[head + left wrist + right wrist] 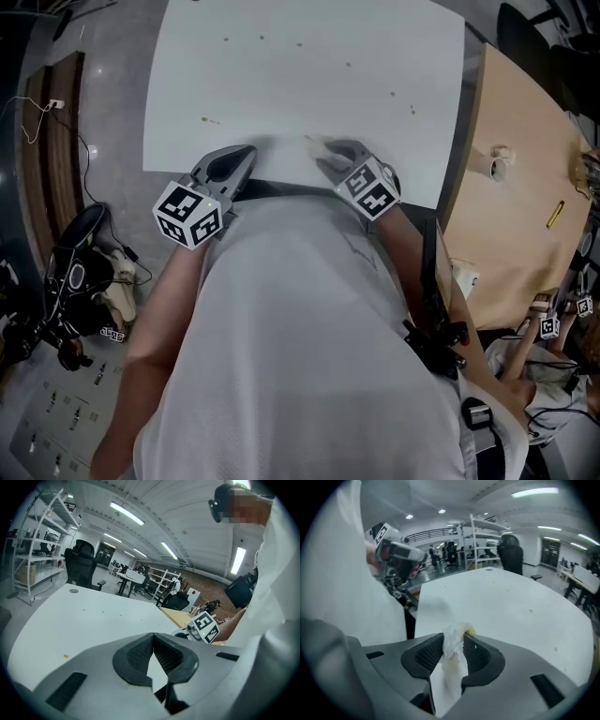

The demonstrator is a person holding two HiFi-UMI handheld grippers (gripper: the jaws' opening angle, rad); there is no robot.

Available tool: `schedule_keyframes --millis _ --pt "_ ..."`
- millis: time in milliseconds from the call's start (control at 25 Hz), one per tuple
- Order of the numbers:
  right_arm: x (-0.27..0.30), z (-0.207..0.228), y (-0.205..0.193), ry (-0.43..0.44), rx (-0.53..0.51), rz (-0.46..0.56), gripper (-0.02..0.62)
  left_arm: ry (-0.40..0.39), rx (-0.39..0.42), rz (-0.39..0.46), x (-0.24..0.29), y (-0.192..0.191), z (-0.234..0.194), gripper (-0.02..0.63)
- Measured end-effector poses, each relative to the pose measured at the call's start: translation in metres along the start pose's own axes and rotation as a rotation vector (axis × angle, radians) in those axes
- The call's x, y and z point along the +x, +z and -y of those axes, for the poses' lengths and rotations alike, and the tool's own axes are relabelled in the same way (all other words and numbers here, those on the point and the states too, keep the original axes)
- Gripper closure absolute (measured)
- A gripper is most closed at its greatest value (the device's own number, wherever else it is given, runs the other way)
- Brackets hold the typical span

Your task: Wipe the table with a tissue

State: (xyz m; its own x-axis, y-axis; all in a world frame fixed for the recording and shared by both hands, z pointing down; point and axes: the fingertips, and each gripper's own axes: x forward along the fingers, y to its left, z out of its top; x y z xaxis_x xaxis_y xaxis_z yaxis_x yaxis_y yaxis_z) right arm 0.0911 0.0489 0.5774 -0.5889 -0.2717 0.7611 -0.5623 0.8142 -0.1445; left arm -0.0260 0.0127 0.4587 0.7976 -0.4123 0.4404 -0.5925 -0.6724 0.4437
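Wiping looks under way: the right gripper (453,635) pinches a crumpled tissue (451,660) at the near edge of the table (309,84), the left gripper (153,637) is pressed together and empty, and next the tissue probably needs pressing down and dragging over the brown spots (208,120) farther out

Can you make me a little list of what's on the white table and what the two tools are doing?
Table: white table, right in front of the person
Dirt: small brown spots scattered on it
Left tool: jaws together, holding nothing
Right tool: clamped on the tissue
Tissue: crumpled, white, a bit yellow-stained, by the table's near edge
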Motion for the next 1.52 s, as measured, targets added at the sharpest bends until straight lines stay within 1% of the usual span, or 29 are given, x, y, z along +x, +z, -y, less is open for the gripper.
schedule_keyframes --millis 40,120,240,400,480,520,600,680,760,840,880,920,960,1040,1080,1120,1160,1240,1320,1440,1520 --pt "-0.004 0.016 0.003 -0.048 0.043 0.021 0.463 0.0 0.0 0.006 -0.002 0.001 -0.001 0.6" --pt "-0.008 0.043 0.005 -0.141 0.089 0.027 0.462 -0.001 -0.003 0.012 -0.006 0.001 -0.002 0.6" --pt "-0.003 0.066 0.01 -0.222 0.11 0.021 0.463 -0.012 -0.001 0.014 -0.012 -0.001 -0.004 0.6" --pt "0.008 0.082 0.013 -0.324 0.116 0.024 0.463 -0.032 0.007 0.022 -0.021 0.0 -0.011 0.6" --pt "0.008 0.079 0.011 -0.38 0.117 0.033 0.463 -0.047 0.012 0.018 -0.029 -0.001 -0.015 0.6" --pt "0.009 0.073 0.01 -0.388 0.115 0.04 0.463 -0.055 0.012 0.014 -0.034 -0.002 -0.018 0.6" --pt "0.015 0.048 0.013 -0.349 0.09 0.051 0.463 -0.07 0.01 0.002 -0.043 -0.005 -0.029 0.6" --pt "0.027 0.011 0.02 -0.273 0.054 0.048 0.463 -0.092 0.011 -0.014 -0.052 -0.007 -0.042 0.6" --pt "0.038 -0.025 0.024 -0.2 0.045 0.034 0.463 -0.127 0.018 -0.03 -0.057 -0.008 -0.049 0.6" --pt "0.041 -0.045 0.022 -0.155 0.069 0.027 0.463 -0.163 0.029 -0.041 -0.057 -0.009 -0.05 0.6" --pt "0.039 -0.046 0.02 -0.152 0.103 0.039 0.463 -0.176 0.034 -0.043 -0.055 -0.009 -0.05 0.6" --pt "0.035 -0.039 0.019 -0.173 0.154 0.066 0.463 -0.186 0.038 -0.044 -0.054 -0.008 -0.05 0.6" --pt "0.029 -0.026 0.017 -0.223 0.217 0.102 0.463 -0.195 0.042 -0.045 -0.054 -0.007 -0.05 0.6" --pt "0.012 0.011 0.011 -0.377 0.348 0.143 0.463 -0.209 0.051 -0.048 -0.056 -0.006 -0.053 0.6" --pt "0.005 0.029 0.005 -0.451 0.401 0.137 0.463 -0.215 0.054 -0.051 -0.058 -0.006 -0.055 0.6" --pt "-0.001 0.045 -0.001 -0.507 0.441 0.122 0.463 -0.218 0.056 -0.055 -0.061 -0.006 -0.057 0.6" --pt "-0.004 0.057 -0.004 -0.54 0.466 0.108 0.463 -0.219 0.057 -0.058 -0.064 -0.007 -0.058 0.6" --pt "-0.004 0.072 -0.004 -0.563 0.472 0.09 0.462 -0.218 0.058 -0.063 -0.07 -0.01 -0.062 0.6" --pt "0.0 0.077 0.0 -0.578 0.449 0.065 0.463 -0.215 0.06 -0.065 -0.076 -0.011 -0.067 0.6" --pt "0.003 0.071 0.003 -0.612 0.432 0.053 0.463 -0.212 0.06 -0.067 -0.082 -0.01 -0.076 0.6" --pt "0.008 0.059 0.006 -0.599 0.402 0.066 0.463 -0.215 0.06 -0.07 -0.084 -0.011 -0.081 0.6"
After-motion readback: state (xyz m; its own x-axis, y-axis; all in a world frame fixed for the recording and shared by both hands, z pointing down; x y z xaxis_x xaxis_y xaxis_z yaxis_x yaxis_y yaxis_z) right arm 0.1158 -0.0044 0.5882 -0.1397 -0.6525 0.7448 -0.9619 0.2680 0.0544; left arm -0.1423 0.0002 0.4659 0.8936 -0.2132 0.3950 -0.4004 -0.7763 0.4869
